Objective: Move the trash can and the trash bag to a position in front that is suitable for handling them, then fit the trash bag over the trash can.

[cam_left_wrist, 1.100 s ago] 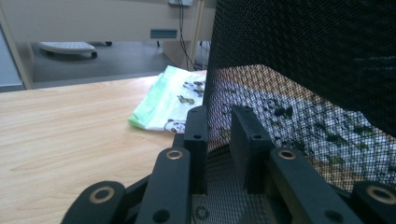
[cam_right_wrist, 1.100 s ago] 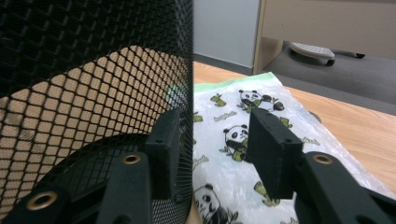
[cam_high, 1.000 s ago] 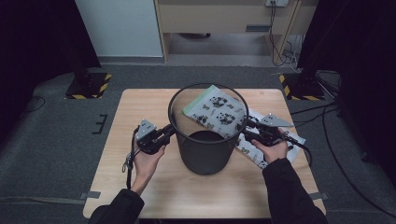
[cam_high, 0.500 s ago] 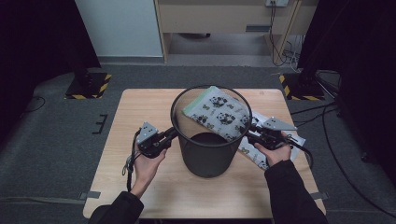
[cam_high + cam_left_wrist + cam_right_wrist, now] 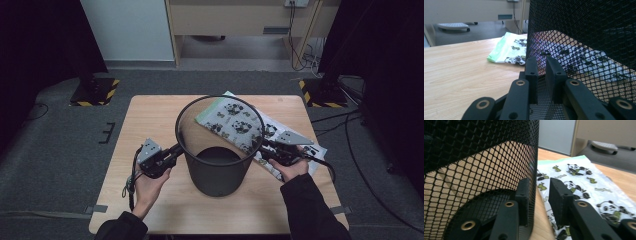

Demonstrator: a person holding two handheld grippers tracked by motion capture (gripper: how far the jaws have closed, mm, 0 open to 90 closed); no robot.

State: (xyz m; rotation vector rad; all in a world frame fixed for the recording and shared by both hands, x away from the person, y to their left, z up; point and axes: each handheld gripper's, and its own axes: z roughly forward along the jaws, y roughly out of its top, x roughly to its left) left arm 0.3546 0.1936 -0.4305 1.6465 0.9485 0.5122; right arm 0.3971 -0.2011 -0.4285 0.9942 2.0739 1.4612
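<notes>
A black mesh wastebasket [image 5: 215,172] stands in the middle of the wooden table [image 5: 150,120]. My left gripper [image 5: 176,148] meets its left wall just under the rim. In the left gripper view the jaws [image 5: 542,67] sit close together, shut on the mesh wall [image 5: 586,37]. At the basket's right side is my right gripper [image 5: 261,146]. Its jaws [image 5: 539,187] straddle the mesh [image 5: 474,157] and stand open, with a gap between the wall and the outer jaw. A panda-print plastic bag [image 5: 274,129] lies flat behind and to the right of the basket.
The bag [image 5: 579,177] spreads under my right hand towards the table's right edge; its green end [image 5: 509,50] shows left of the basket. Bare tabletop lies to the left and in front. Grey carpet surrounds the table, with stand bases [image 5: 95,92] at the back corners.
The basket and both hands have shifted a little toward the person over the last second. The grippers stayed at the basket's two sides throughout.
</notes>
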